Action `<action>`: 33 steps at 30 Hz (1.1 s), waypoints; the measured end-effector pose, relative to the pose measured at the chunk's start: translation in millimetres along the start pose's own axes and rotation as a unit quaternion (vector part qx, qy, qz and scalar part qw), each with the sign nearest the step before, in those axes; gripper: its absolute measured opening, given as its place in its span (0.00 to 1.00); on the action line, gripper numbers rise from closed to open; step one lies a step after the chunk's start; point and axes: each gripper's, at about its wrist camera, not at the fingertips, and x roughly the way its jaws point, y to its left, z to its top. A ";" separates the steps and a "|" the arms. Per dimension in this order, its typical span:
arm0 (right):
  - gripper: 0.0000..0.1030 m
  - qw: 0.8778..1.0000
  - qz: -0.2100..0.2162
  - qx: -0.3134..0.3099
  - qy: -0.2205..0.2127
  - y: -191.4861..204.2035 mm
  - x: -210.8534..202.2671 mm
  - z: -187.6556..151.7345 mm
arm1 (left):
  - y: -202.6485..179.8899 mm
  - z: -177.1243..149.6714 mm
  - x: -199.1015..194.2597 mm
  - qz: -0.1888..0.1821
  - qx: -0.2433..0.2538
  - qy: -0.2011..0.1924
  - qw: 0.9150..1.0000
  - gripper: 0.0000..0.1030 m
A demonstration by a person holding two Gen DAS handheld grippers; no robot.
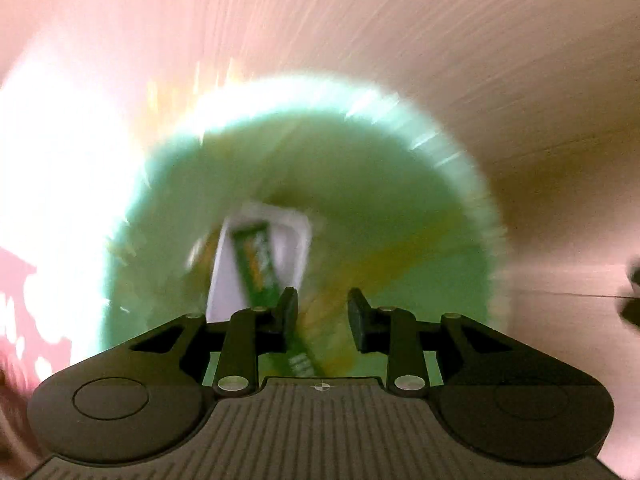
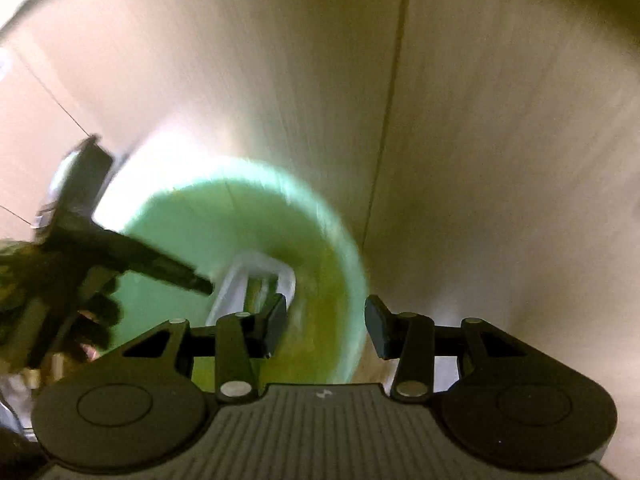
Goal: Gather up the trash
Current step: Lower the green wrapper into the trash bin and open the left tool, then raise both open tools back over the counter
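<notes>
Both views are smeared by motion. I look down into a round light-green bin (image 1: 400, 200) (image 2: 192, 232). At its bottom lies a white tray (image 1: 294, 236) (image 2: 240, 280) with a long green wrapper (image 1: 256, 264) across it. The wrapper's lower end runs under the left finger of my left gripper (image 1: 323, 312), which is open above the bin with no pad pressing on anything. My right gripper (image 2: 326, 324) is open and empty over the bin's right rim. In the right wrist view the left gripper (image 2: 196, 282) reaches in from the left, held by a hand in a dark glove (image 2: 96, 320).
The bin stands on a beige tiled floor (image 2: 500, 160) with a dark grout line (image 2: 394, 100). Bright glare covers the floor at the left (image 1: 60, 180). A dark blurred shape (image 1: 632, 292) shows at the right edge of the left wrist view.
</notes>
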 end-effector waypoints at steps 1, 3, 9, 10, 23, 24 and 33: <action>0.42 0.999 -0.016 -0.024 -0.027 4.4 -16.8 5.4 | -6.7 -1.8 -26.4 -0.006 0.011 -0.025 1.000 0.29; 0.42 0.995 -0.045 -0.066 -0.066 7.8 -45.3 9.0 | -17.6 -4.6 -79.0 -0.017 0.023 -0.071 0.997 0.29; 0.42 0.986 -0.062 -0.095 -0.123 9.3 -107.3 16.8 | -54.4 -8.9 -188.2 -0.052 0.060 -0.180 0.980 0.29; 0.42 0.984 -0.061 -0.095 -0.136 9.6 -116.4 18.5 | -62.1 -8.3 -204.8 -0.056 0.073 -0.199 0.976 0.29; 0.42 0.958 -0.083 -0.040 -0.270 -17.1 -169.7 58.3 | -165.9 26.7 -264.0 -0.079 0.164 -0.323 0.929 0.29; 0.42 0.956 -0.093 -0.033 -0.275 -26.3 -173.9 64.1 | -170.3 33.7 -260.8 -0.072 0.157 -0.325 0.930 0.29; 0.51 0.949 -0.116 0.094 -0.279 -113.7 -174.6 107.8 | -208.7 63.1 -277.8 -0.088 0.126 -0.357 0.921 0.29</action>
